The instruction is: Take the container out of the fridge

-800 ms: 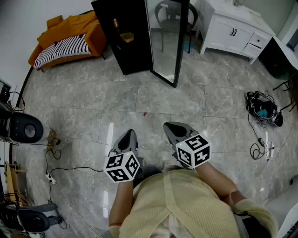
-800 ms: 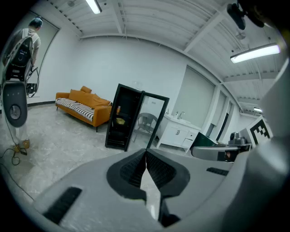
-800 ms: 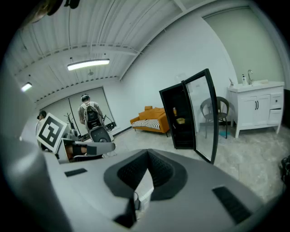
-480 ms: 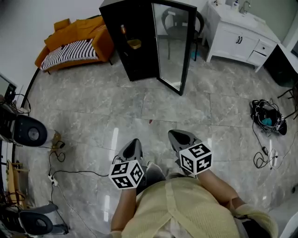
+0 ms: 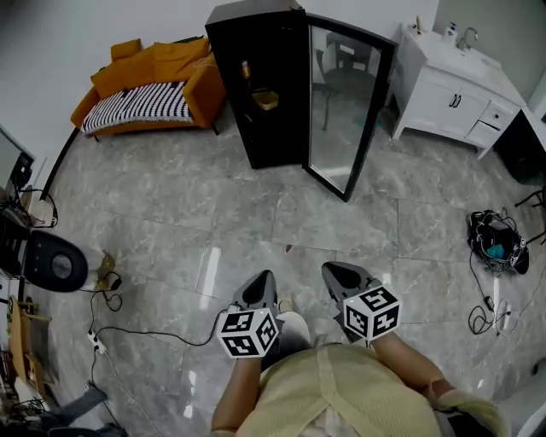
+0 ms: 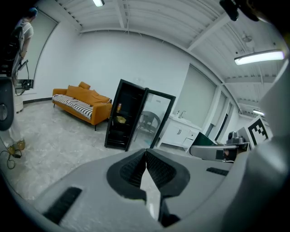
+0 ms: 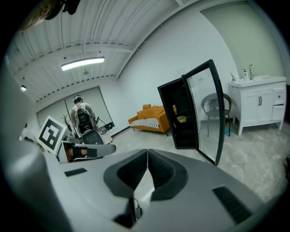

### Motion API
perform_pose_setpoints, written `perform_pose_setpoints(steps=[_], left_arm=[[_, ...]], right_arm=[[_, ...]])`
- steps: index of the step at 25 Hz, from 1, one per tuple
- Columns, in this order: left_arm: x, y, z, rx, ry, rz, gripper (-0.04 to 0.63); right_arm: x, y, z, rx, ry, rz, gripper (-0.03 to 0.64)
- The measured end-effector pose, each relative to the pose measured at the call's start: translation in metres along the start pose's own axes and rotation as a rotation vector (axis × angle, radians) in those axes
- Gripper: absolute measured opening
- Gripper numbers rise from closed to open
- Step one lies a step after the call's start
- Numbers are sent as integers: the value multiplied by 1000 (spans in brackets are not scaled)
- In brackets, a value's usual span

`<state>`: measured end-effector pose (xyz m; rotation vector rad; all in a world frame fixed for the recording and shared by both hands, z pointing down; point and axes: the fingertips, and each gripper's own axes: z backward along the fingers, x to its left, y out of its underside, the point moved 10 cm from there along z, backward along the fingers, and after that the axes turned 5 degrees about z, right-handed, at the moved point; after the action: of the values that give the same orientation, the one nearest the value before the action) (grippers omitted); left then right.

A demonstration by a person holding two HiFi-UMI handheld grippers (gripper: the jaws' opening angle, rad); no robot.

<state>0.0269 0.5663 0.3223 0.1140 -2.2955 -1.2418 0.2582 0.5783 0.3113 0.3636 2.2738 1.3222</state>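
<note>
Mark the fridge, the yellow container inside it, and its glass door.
fridge (image 5: 254,12), head view, on its black top panel.
yellow container (image 5: 266,100), head view, on the container's middle, inside the fridge.
glass door (image 5: 345,111), head view, on the middle of the pane.

A tall black fridge (image 5: 275,141) is standing with its glass door (image 5: 345,111) swung open; a small yellow container (image 5: 265,100) is sitting on a shelf inside.
</note>
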Motion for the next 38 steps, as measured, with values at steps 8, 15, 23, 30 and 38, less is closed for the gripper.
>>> perform_pose_setpoints(steps=[8,15,23,30,38], left_arm=[[54,-49,-45,19,14,-8,23],[94,-87,-73,33,31,-26,23],[116,-106,-101,60,50,-21,23],[115,-122,-132,50,30,-18,23],[102,-156,-192,14,-5,-43,23]], right_arm=[[-7,-36,-78,28,0,3,29],[-10,-63,-135,39,19,5,29],[-16,-83,-170,72,40,-1,29],[-47,-101,-198,78,3,-22,29],[-103,-145,-233,50,-52,19,29]])
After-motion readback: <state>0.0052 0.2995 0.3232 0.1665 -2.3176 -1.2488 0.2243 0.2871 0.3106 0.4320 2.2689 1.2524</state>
